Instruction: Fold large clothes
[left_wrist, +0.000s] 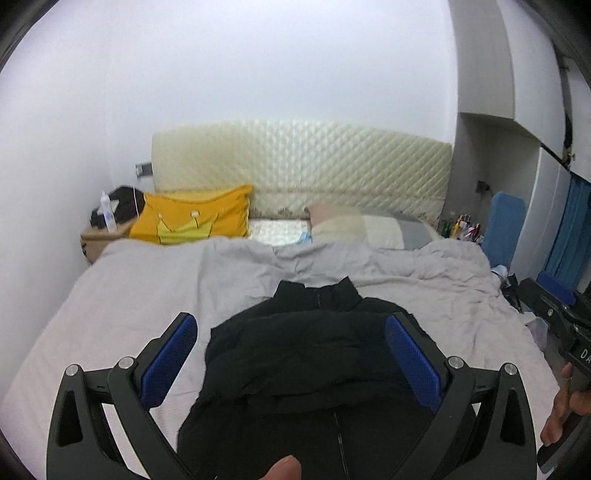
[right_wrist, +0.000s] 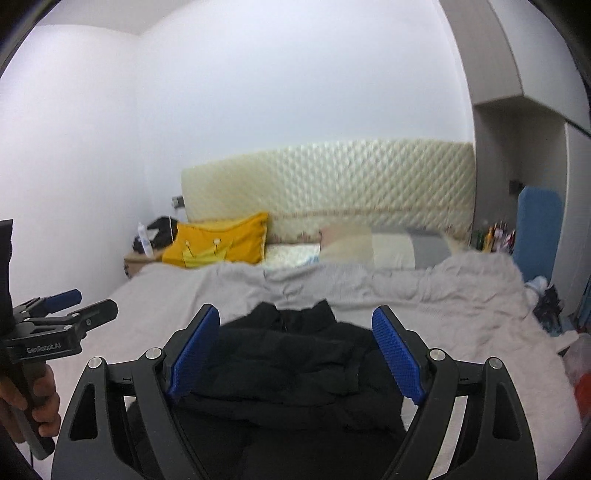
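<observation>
A black zip-up jacket (left_wrist: 314, 358) lies on the grey bed sheet (left_wrist: 129, 295), collar toward the headboard, with its sleeves folded across the chest. It also shows in the right wrist view (right_wrist: 288, 354). My left gripper (left_wrist: 291, 354) is open, hovering above the jacket and holding nothing. My right gripper (right_wrist: 295, 350) is open too, above the same jacket and empty. The left gripper also shows at the left edge of the right wrist view (right_wrist: 70, 310).
A yellow pillow (left_wrist: 195, 218) and a beige-grey pillow (left_wrist: 362, 229) lie by the quilted cream headboard (left_wrist: 303, 166). A bedside table (left_wrist: 96, 240) with a bottle stands at the left. A blue chair back (left_wrist: 506, 225) and clutter stand at the right of the bed.
</observation>
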